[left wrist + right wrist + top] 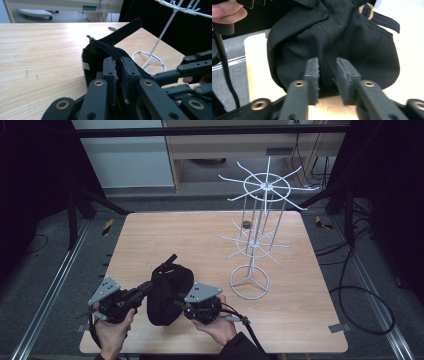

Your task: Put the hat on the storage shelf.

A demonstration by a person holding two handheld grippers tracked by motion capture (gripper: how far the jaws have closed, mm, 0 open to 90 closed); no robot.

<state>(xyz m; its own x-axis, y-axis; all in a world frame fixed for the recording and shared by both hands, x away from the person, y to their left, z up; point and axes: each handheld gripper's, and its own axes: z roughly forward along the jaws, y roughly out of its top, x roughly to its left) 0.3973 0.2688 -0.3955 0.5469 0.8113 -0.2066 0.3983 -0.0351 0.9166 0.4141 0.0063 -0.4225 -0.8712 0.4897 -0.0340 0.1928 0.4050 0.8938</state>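
Black cap (167, 292) sits on the wooden table (200, 240), near the person's edge and well to the near-left of the white wire display rack (257, 232). Cap's strap (122, 31) sticks up and away, buckle (367, 10) visible at the back.

Left gripper (117, 75): jaws pinched tight on a fold of the cap's fabric, cloth squeezed between the pads. It meets the cap from the cap's left side in the high view (142, 290).

Right gripper (327, 75): jaws parted, a gap between them, hanging just short of the cap's crown. It sits on the cap's right side, rack side (182, 302).
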